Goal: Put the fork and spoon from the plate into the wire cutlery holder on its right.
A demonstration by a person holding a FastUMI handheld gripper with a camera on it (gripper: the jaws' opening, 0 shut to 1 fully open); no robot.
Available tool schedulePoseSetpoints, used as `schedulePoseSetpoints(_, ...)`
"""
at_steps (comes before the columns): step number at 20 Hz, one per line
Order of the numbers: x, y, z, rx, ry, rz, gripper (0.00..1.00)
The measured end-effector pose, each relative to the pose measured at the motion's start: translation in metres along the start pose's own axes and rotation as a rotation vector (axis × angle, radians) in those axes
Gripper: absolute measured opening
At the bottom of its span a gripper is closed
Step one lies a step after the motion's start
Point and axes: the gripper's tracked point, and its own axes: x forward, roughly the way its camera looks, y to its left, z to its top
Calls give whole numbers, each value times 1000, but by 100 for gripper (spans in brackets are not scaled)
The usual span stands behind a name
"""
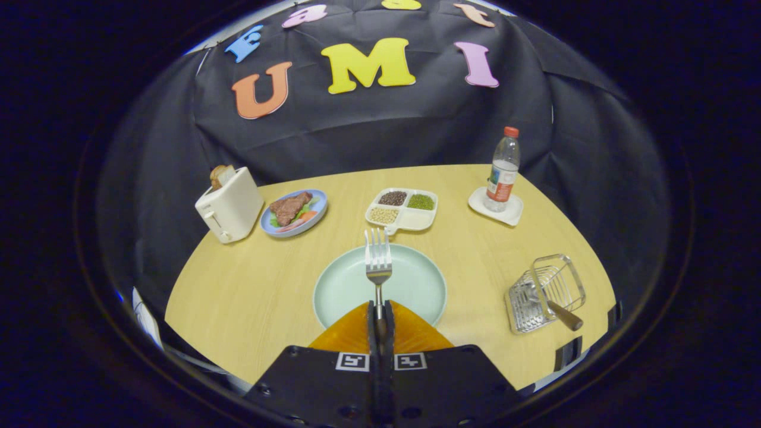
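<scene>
One of the two utensils looks already delivered: a wooden-handled piece, presumably the spoon [562, 314], lies in the wire cutlery holder [544, 292] on the wooden table [250, 297], its handle poking out toward the near side. The fork [378, 267] is clamped by its handle between the fingers of the gripper [380, 315], tines pointing ahead over the pale green plate [345, 285]. Judging by this, about half the job remains: carrying the fork right and dropping it into the holder, well apart from the plate.
</scene>
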Motion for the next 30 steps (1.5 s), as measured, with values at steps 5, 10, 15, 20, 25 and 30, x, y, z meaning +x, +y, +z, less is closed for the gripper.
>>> schedulePoseSetpoints(5, -36, -45, 12, 44, -51, -7, 0)
schedulePoseSetpoints(10, -62, -102, 19, 83, -87, -41, 1)
schedulePoseSetpoints(15, -84, -156, 25, 109, -112, -81, 1)
schedulePoseSetpoints(20, -82, -197, 15, 150, -97, -114, 1)
schedulePoseSetpoints(25, -66, -218, -12, 118, 4, -162, 1)
schedulePoseSetpoints(30, -53, -225, -21, 136, 54, -170, 2)
